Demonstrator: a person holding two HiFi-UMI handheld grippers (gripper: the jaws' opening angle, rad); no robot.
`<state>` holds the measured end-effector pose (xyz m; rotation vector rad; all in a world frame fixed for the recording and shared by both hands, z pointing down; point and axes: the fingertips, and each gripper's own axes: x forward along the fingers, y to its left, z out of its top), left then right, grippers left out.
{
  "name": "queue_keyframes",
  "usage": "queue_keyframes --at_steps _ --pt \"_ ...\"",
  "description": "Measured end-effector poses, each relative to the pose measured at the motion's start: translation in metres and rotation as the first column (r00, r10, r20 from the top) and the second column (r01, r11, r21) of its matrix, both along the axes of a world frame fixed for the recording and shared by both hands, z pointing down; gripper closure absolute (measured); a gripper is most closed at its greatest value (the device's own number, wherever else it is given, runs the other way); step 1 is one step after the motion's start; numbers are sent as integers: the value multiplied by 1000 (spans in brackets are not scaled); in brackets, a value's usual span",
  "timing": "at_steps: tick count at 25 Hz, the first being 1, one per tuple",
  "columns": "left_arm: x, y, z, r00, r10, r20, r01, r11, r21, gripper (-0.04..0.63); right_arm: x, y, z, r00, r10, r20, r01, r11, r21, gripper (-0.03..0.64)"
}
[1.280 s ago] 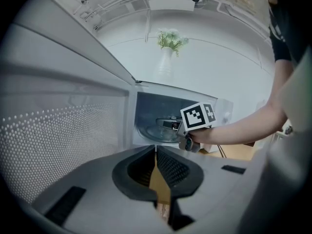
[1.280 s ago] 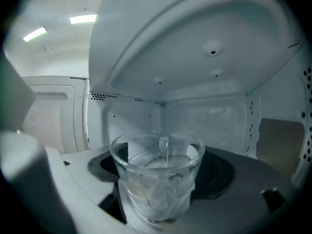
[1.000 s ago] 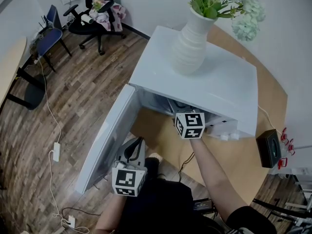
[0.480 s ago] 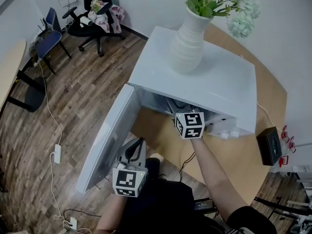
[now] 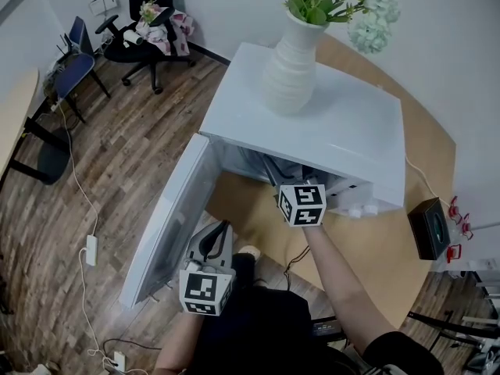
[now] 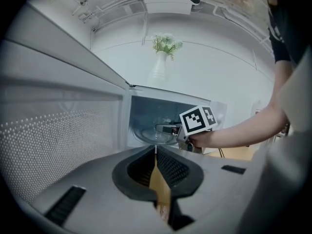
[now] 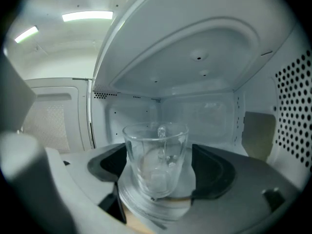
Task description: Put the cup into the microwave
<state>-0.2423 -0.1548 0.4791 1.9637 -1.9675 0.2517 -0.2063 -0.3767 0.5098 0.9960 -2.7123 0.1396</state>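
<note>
1 wood table (image 5: 387, 248) w/ microwave (image 5: 328, 127), plank floor (image 5: 125, 155)

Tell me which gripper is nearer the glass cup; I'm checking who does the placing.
Right. The right gripper reaches into the microwave with the cup between its fingers; the left gripper, shut and empty, hangs outside, beside the open door, well short of the cup.
</note>
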Motion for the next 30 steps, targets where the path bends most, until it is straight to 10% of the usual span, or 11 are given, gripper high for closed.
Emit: queue_keyframes --at_steps 30 --pt "25 22 -11 999 42 2 -42 999 35 586 48 82 13 999 -28 -43 20 983 -183 252"
